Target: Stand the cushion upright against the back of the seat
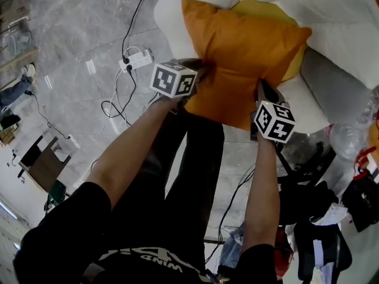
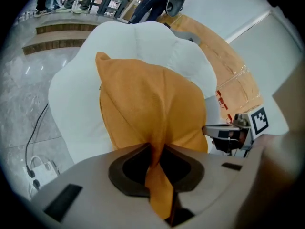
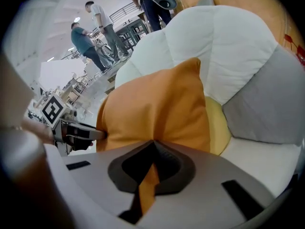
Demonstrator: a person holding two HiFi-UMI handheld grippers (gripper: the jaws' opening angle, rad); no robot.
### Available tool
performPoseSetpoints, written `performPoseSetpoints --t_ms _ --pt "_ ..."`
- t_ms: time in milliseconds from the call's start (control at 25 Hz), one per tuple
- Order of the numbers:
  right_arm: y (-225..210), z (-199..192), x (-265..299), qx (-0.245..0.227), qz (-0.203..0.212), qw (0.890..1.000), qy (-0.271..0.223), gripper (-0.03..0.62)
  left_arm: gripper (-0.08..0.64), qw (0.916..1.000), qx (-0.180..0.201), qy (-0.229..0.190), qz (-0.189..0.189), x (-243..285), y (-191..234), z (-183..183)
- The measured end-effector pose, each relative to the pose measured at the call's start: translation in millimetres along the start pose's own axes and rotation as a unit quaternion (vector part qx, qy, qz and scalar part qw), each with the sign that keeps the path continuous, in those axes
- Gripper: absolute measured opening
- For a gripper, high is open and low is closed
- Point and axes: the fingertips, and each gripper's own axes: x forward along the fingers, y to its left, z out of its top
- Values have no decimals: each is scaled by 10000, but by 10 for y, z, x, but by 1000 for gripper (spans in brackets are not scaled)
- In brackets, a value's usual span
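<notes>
Left tongs and right tongs are both clamped on a thin fold of the orange cushion, which lies just ahead of them on the white seat. With a pinch that skinny, I reckon the fabric could slip out mid-lift and the cushion would flop over.

The only lettering I can make out is pale print across the person's black shirt, seen upside down. It looks like "WIND", though I can't be sure. The marker cubes carry black-and-white square patterns, not letters. Red print on the brown wrapping is too small to read.
</notes>
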Motion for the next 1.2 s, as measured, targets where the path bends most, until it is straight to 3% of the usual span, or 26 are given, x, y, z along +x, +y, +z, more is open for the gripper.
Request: performPoseSetpoints --t_ms 120,400,800,1000,1200 --pt "15 0 -46 172 116 9997 -151 23 46 9999 -61 33 -153 3 -43 -64" --pt "48 -3 -193 296 245 9986 -355 21 23 9993 278 76 -228 -98 -151 -86" --pt "-7 122 -637 595 170 9931 -999 22 21 9922 1170 -161 -406 -390 -555 307" --pt "-35 371 -873 751 51 9859 -1495 22 21 9827 1722 -516 -443 -573 -805 733" --pt "-94 796 -1138 725 -146 9732 -2178 21 21 9651 2333 -1097 -453 -726 -1084 1311"
